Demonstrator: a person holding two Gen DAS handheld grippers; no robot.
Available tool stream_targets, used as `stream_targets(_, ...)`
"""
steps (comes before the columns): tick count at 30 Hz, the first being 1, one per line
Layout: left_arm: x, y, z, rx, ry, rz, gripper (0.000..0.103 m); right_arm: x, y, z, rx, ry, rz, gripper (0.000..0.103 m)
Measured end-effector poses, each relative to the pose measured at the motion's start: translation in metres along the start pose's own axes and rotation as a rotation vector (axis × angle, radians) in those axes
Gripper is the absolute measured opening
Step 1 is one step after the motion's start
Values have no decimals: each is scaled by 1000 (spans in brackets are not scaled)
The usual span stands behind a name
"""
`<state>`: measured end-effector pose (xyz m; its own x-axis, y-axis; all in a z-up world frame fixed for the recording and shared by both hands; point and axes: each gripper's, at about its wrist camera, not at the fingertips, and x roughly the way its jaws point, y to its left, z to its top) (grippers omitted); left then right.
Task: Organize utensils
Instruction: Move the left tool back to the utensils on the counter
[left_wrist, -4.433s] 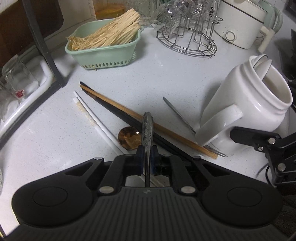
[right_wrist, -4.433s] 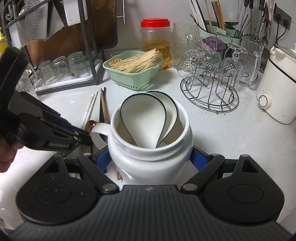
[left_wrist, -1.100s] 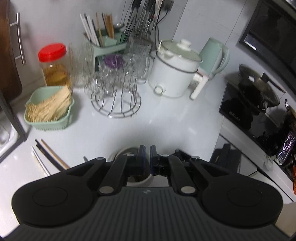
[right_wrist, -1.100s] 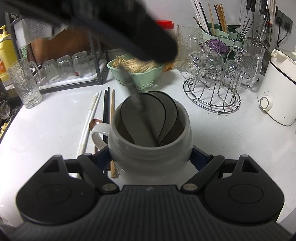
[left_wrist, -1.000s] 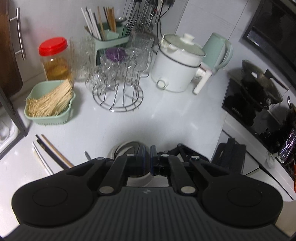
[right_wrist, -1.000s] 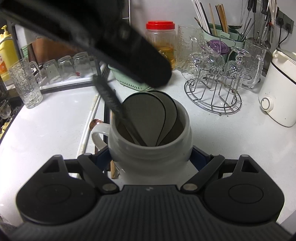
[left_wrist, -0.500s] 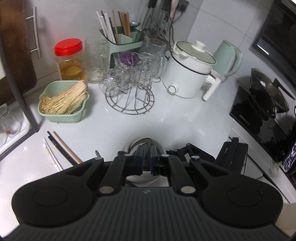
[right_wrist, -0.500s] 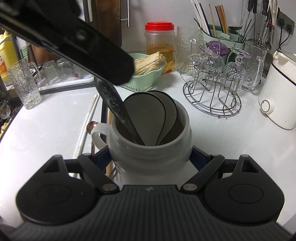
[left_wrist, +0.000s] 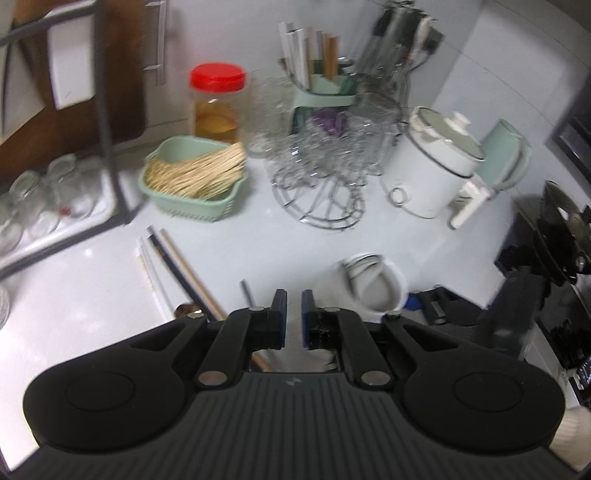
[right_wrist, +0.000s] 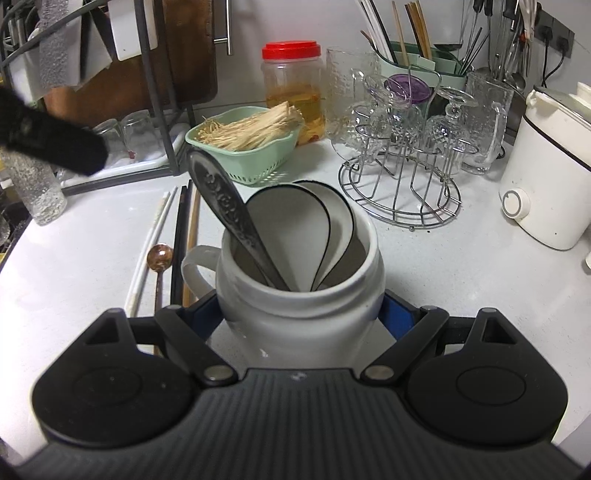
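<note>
My left gripper (left_wrist: 293, 312) is swinging away empty, fingers slightly parted, now that the metal spoon (right_wrist: 231, 218) is leaning inside the white jar (right_wrist: 299, 299) my right gripper (right_wrist: 301, 314) is clamping, so I'm heading for the chopsticks (left_wrist: 181, 271) lying left of my fingers.

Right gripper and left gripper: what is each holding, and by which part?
Right gripper clamps the white jar around its lower body. Left gripper holds nothing, its fingers slightly apart.
</note>
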<state>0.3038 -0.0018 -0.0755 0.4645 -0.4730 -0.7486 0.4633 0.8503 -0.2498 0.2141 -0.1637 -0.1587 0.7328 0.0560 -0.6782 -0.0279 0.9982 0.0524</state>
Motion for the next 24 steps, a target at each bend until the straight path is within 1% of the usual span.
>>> stream_targets(1, 2, 3, -3, -3, 2, 13, 25, -1, -1, -1, -2, -2, -1, 91)
stream_targets(3, 5, 9, -10, -16, 7, 28, 29, -4, -5, -5, 3, 0, -4, 91)
stream_targets(8, 17, 22, -32, -46, 35, 44, 29, -11, -14, -8, 14, 14, -15, 91)
stream_targets(11, 25, 29, -45, -72, 39, 57, 29, -11, -15, -7, 15, 29, -16, 91)
stream_targets(14, 29, 36, -59, -88, 30, 87, 29, -10, -15, -5, 7, 45, -13, 91)
stream_targets(17, 32, 47, -74, -140, 27, 103, 29, -9, -17, -3, -2, 59, -4, 91)
stream_targets(21, 40, 61, -91, -180, 38, 135, 29, -9, -18, -2, -11, 65, 3, 91)
stream_targets(24, 47, 68, -99, -189, 48, 147, 29, -9, -18, -1, -21, 72, 9, 91)
